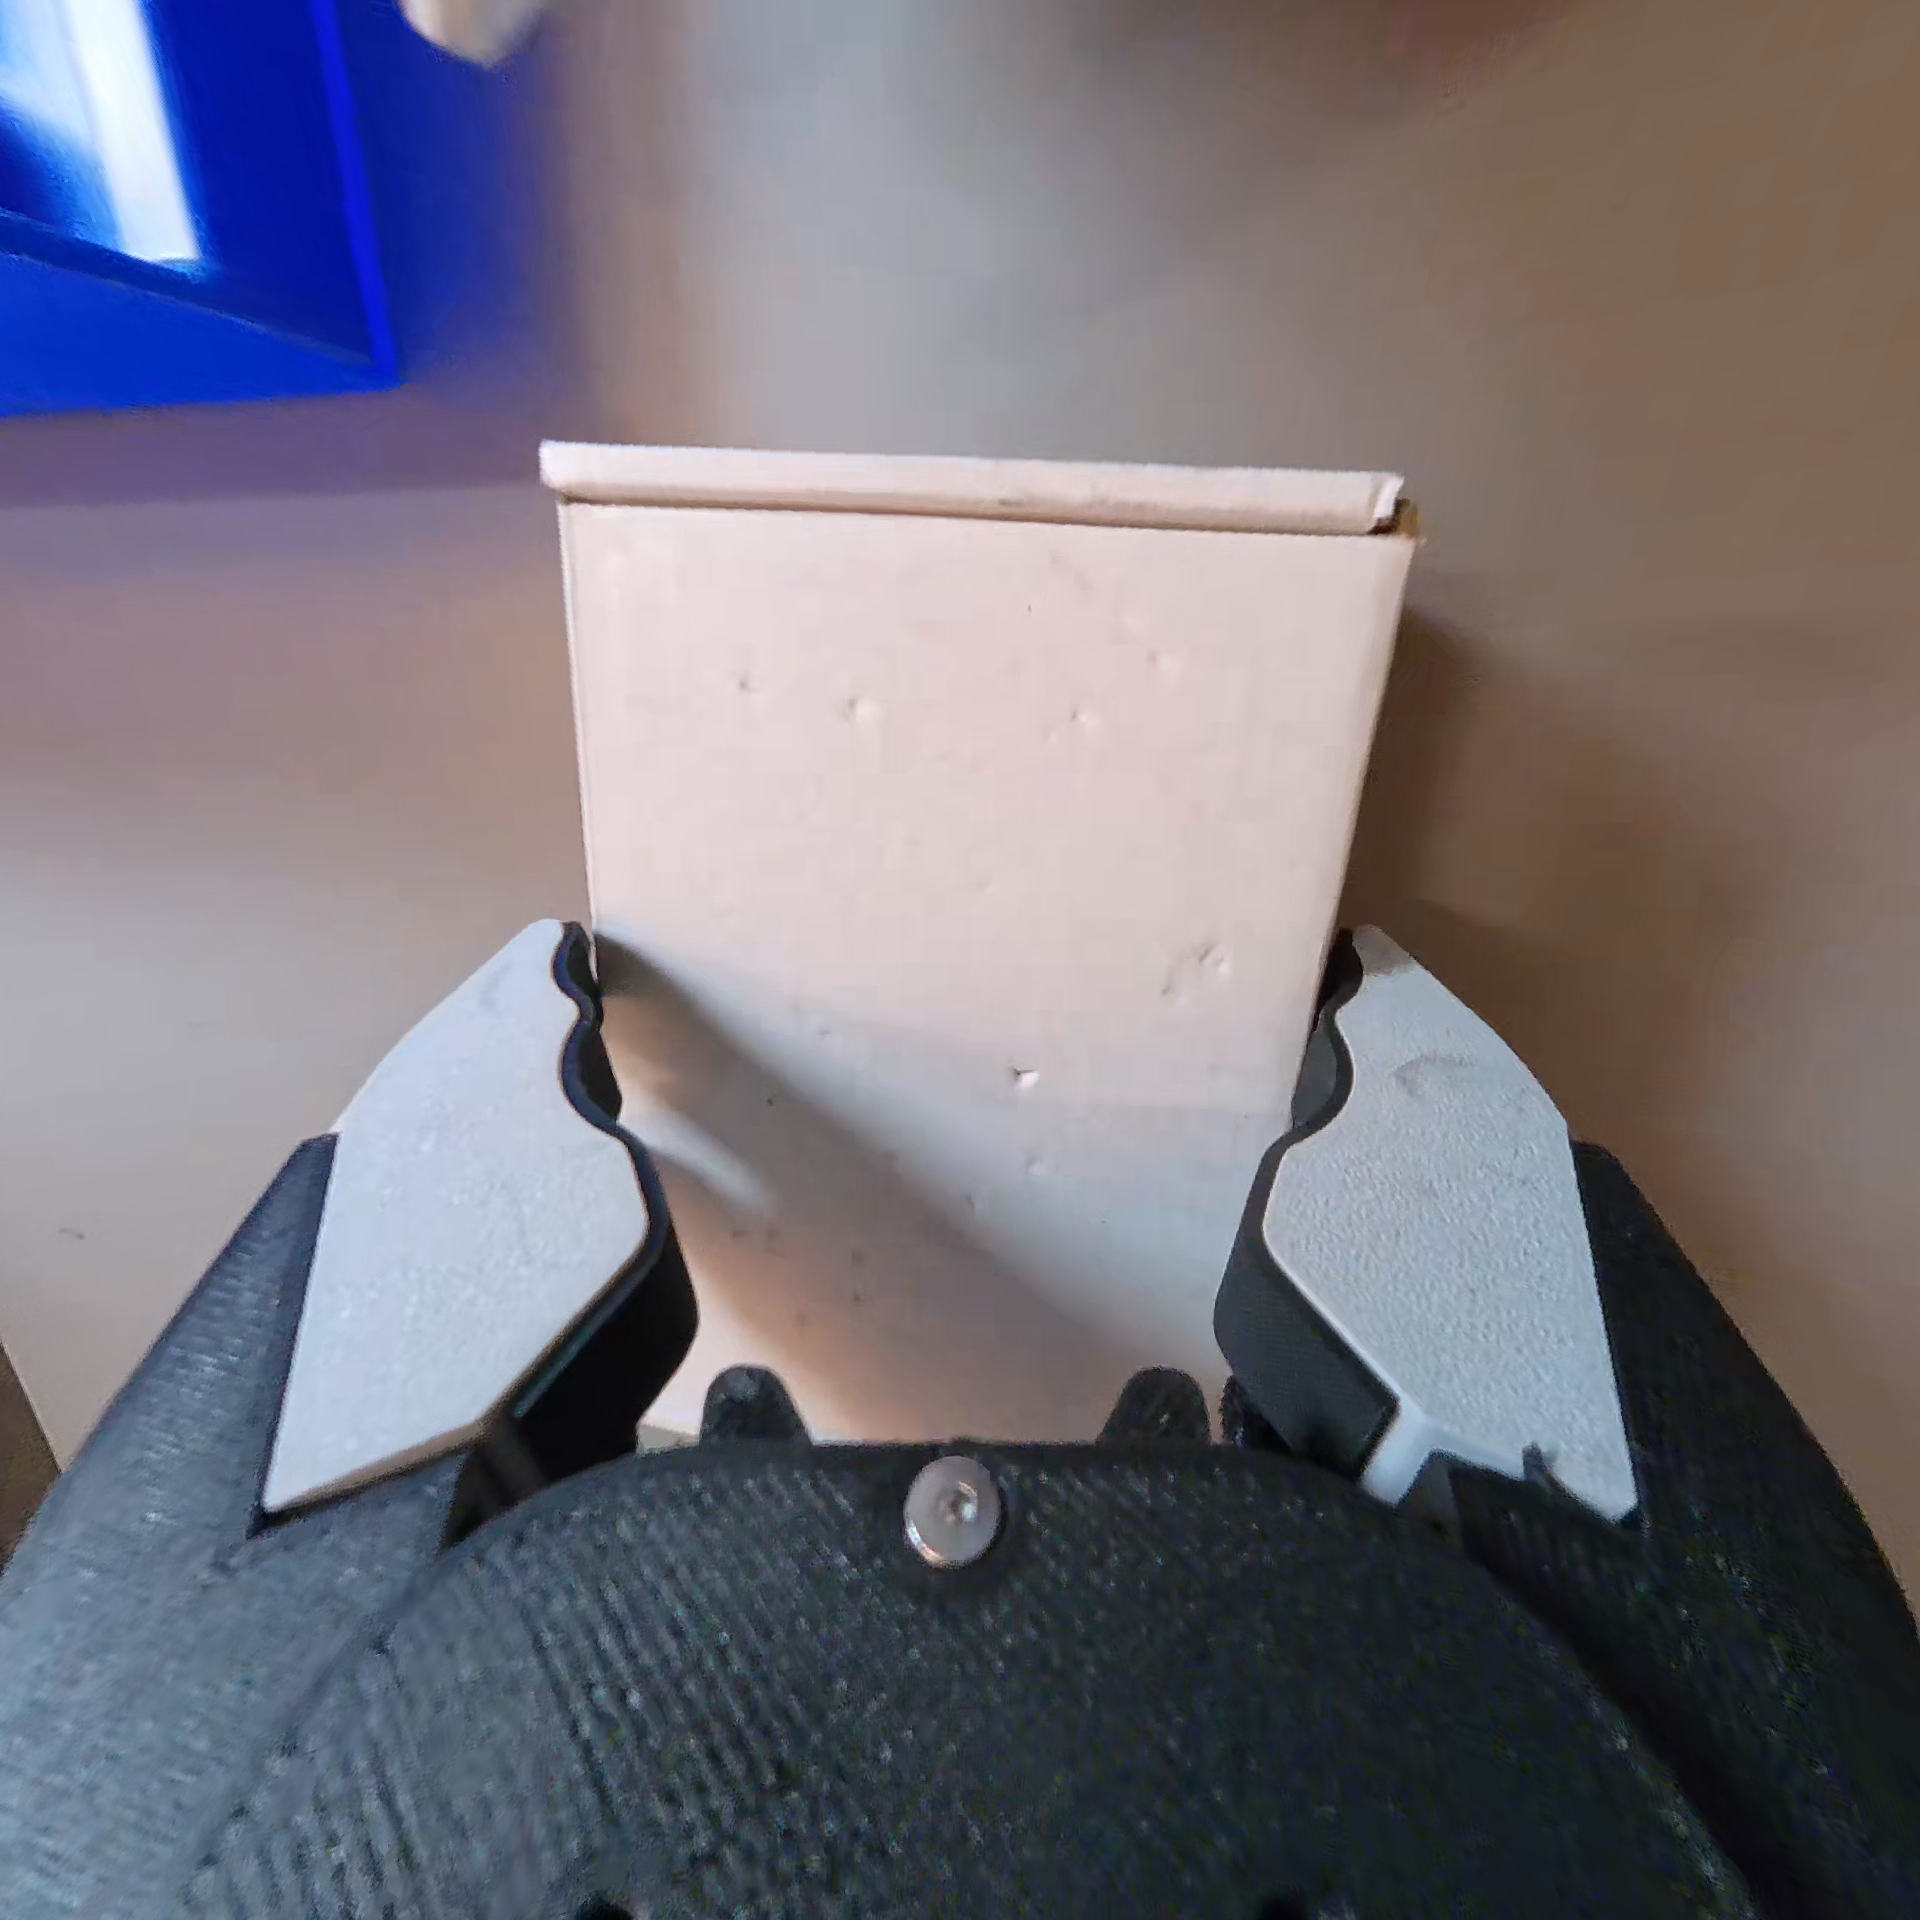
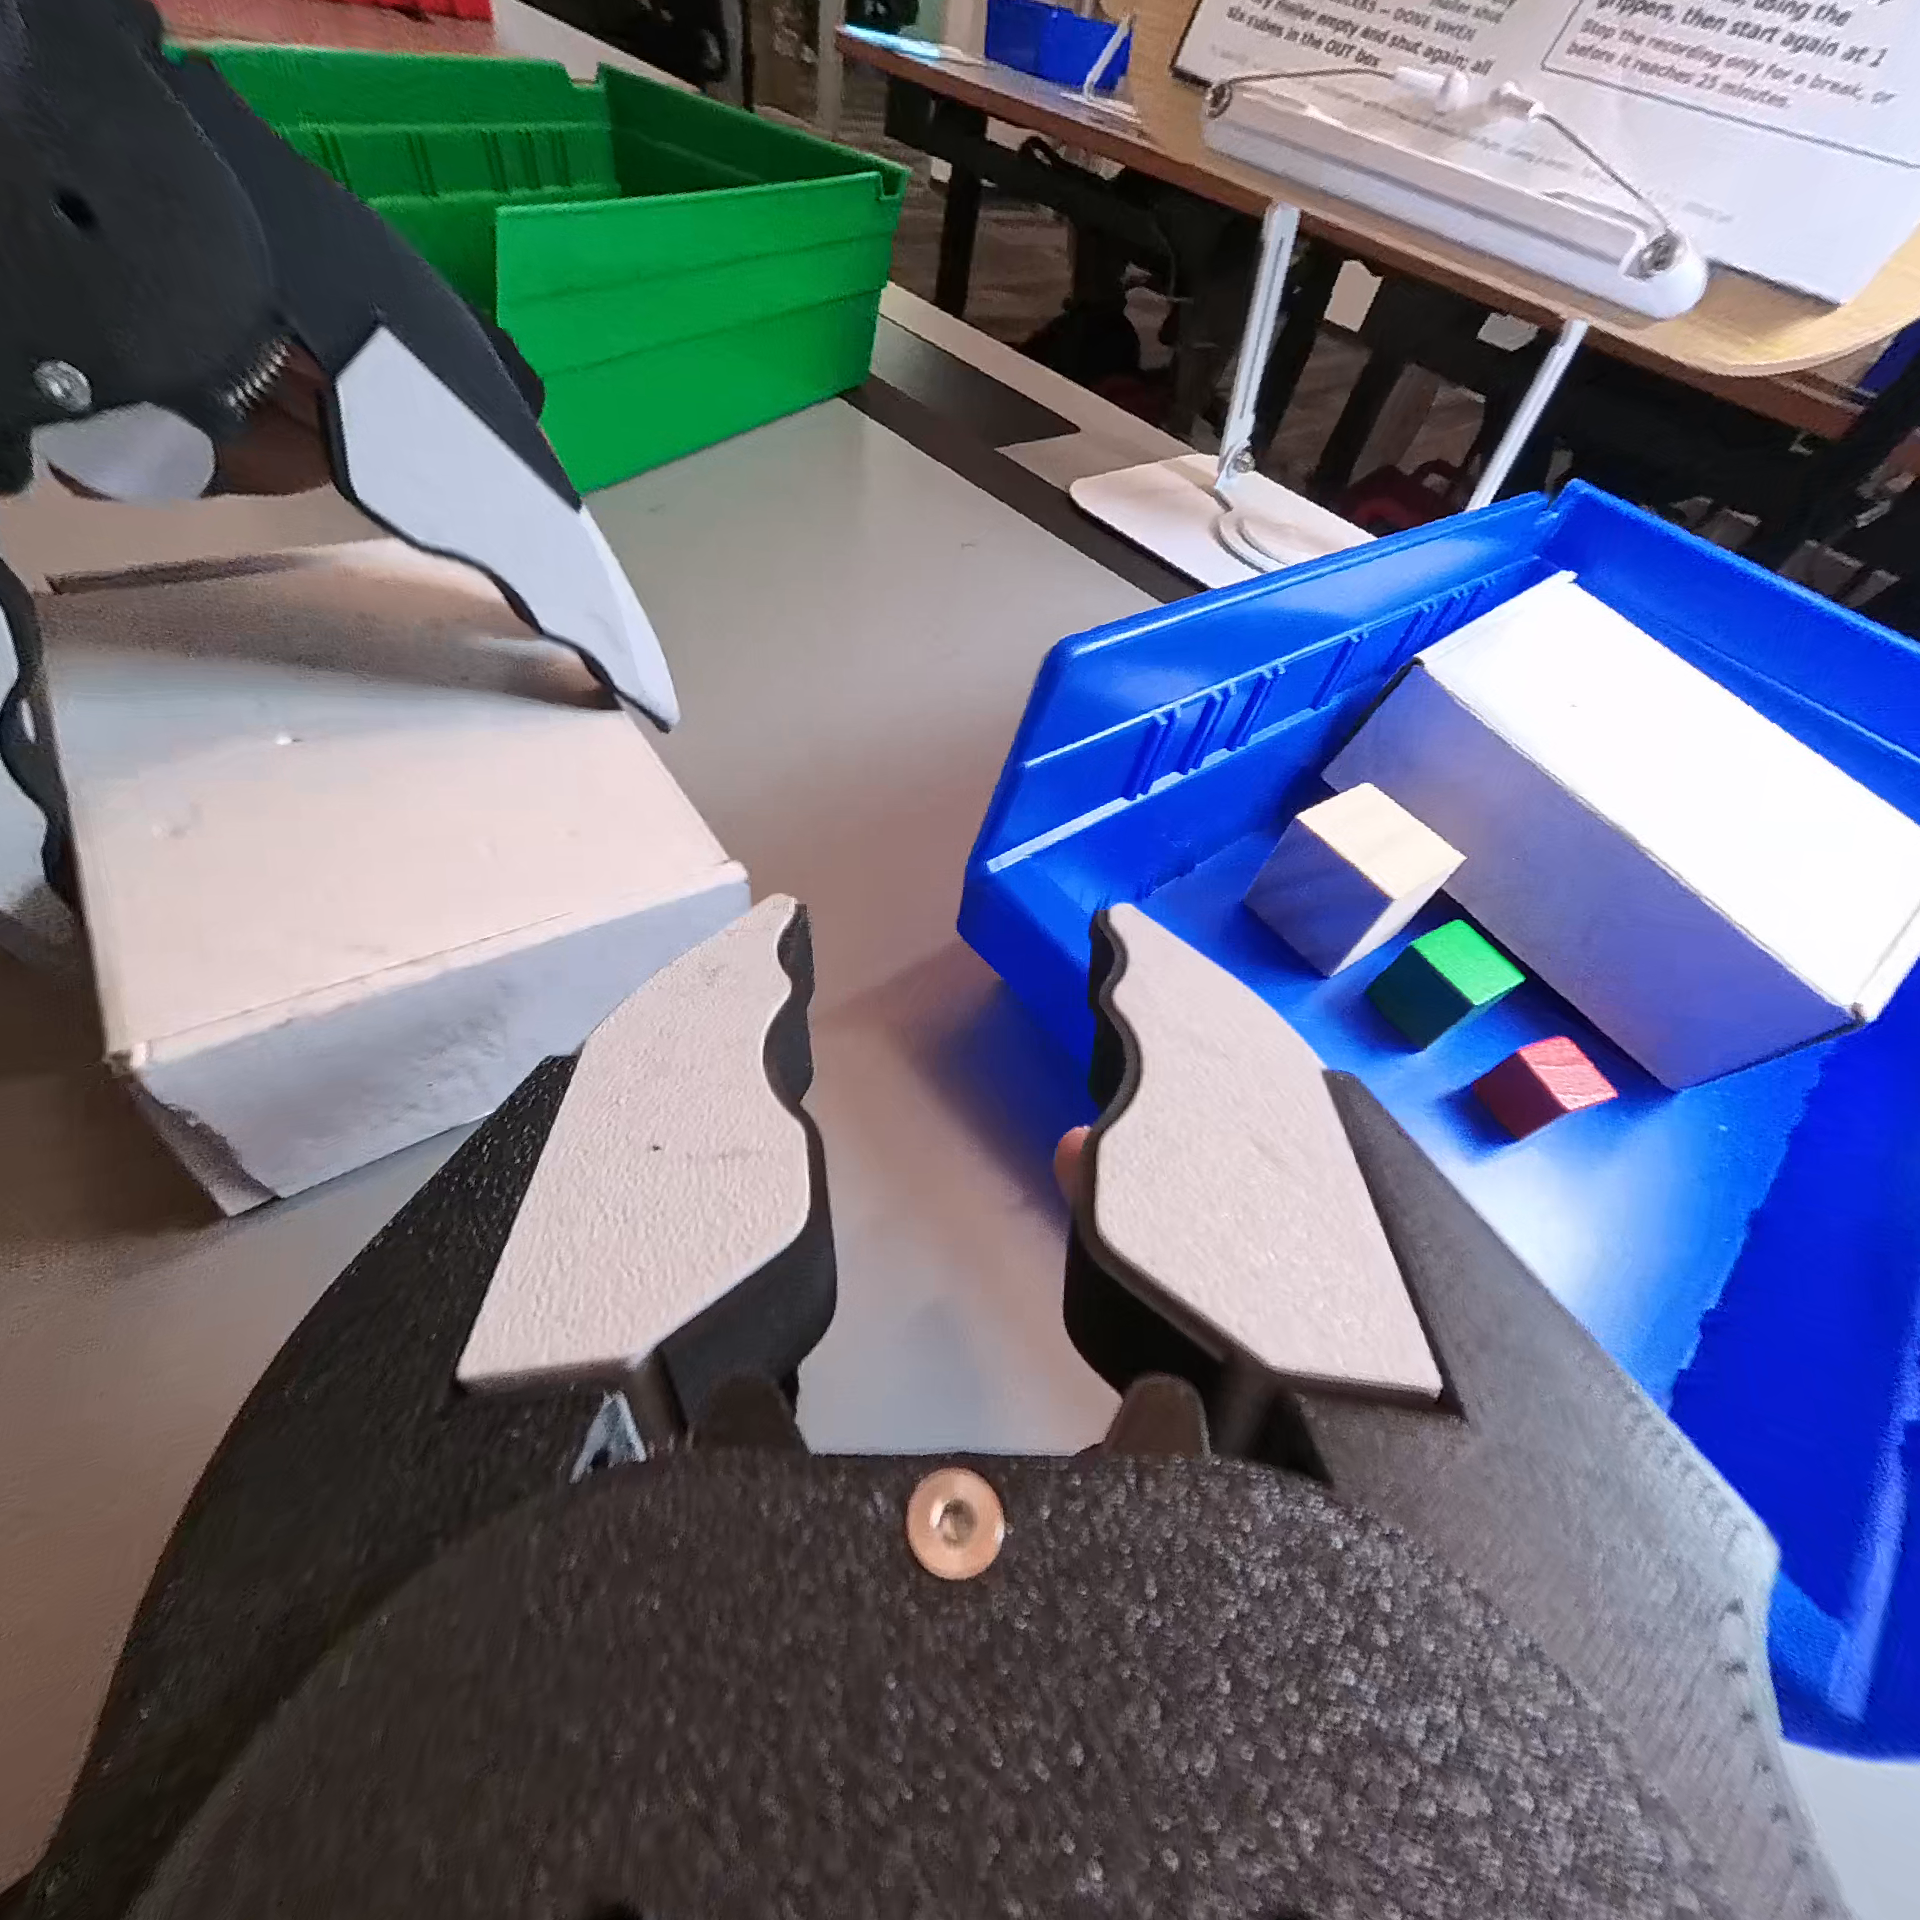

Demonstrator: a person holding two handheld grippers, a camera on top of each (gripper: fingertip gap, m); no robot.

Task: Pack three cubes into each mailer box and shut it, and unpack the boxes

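Observation:
A closed white mailer box [image 1: 977, 790] lies flat on the table. My left gripper [image 1: 966, 961] straddles it, one fingertip pressed on each side wall, shut on it. The right wrist view shows this box [image 2: 353, 852] with the left gripper's fingers [image 2: 488, 520] over it. My right gripper [image 2: 951, 935] is open and empty above the table, between this box and a blue bin [image 2: 1226, 686]. In the bin lie a second closed white mailer box [image 2: 1662, 821], a plain wooden cube [image 2: 1351, 873], a green cube [image 2: 1444, 977] and a red cube [image 2: 1543, 1081].
A green divided bin [image 2: 675, 301] stands at the back of the grey table [image 2: 852, 644]. A white stand [image 2: 1226, 509] holding a printed sheet is behind the blue bin, near the table's far edge. The blue bin's corner [image 1: 208, 332] shows at the upper left of the left wrist view. From my right tips it is roughly 12 cm to the plain wooden cube [image 2: 1351, 873]; from my left, 20 cm.

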